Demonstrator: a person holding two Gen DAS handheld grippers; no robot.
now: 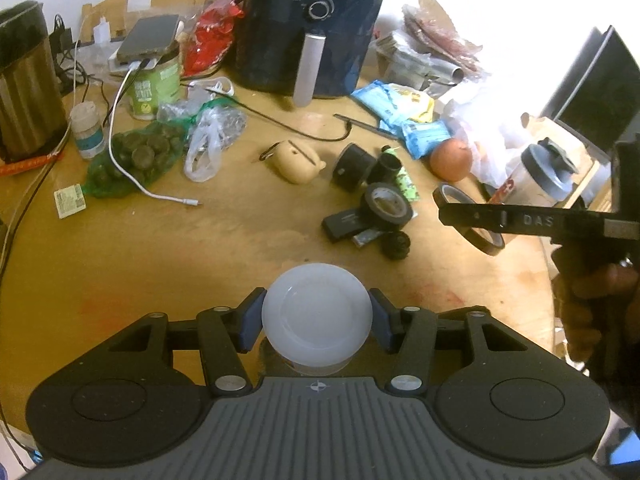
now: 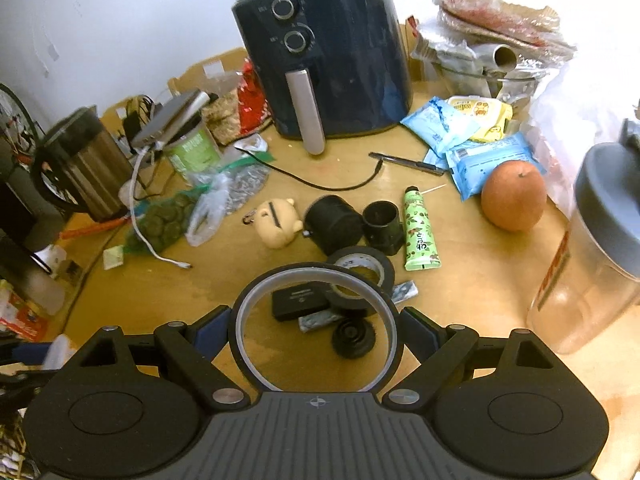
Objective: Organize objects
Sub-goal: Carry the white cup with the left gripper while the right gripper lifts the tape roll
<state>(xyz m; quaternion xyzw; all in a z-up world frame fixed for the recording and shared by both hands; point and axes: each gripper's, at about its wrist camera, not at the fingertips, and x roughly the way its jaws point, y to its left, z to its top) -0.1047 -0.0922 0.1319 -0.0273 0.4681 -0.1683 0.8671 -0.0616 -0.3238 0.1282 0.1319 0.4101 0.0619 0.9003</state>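
Left gripper (image 1: 317,320) is clamping a white jar (image 1: 317,314) while right gripper (image 2: 315,330), jaws wide, is gripping a tape ring (image 2: 315,328) off at 3 o'clock.

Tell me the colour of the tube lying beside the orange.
Light green with small leaf and nut prints, white cap; the tube shows best in the right wrist view.

Both wrist cameras look steeply down, close above the cluttered round wooden table (image 1: 180,248). Both views share the dark blue air fryer (image 1: 316,28) (image 2: 332,52) at the back.
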